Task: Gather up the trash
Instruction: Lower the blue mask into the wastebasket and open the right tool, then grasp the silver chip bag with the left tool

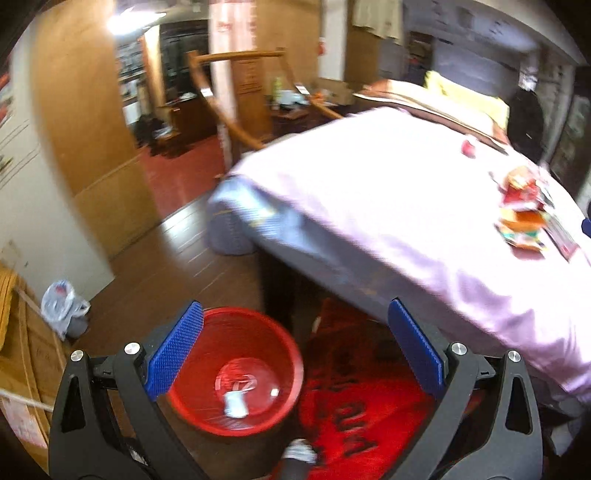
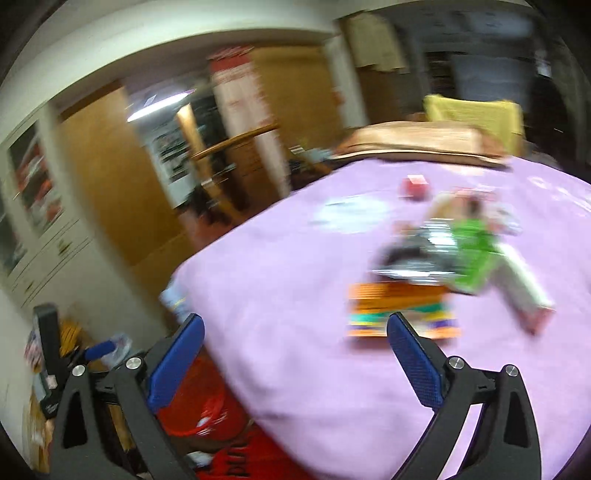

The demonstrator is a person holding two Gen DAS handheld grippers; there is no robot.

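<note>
Roughly early-stage: red bin on the floor at 6 o'clock in the left wrist view holds one small white scrap. Left gripper is spread wide over it, empty. Right gripper is also spread, nothing between the pads. Wrapper pile sits on the pink bedspread at 2 o'clock, uncollected. Small red item lies beyond it.

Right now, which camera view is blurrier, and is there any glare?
Right wrist view: heavy motion smear, the wrappers on the purple bedspread streak sideways. Left wrist view: milder blur, the red bin reads clearly; a ceiling light blows out at top left. Both views bend straight lines, fisheye-style.
</note>
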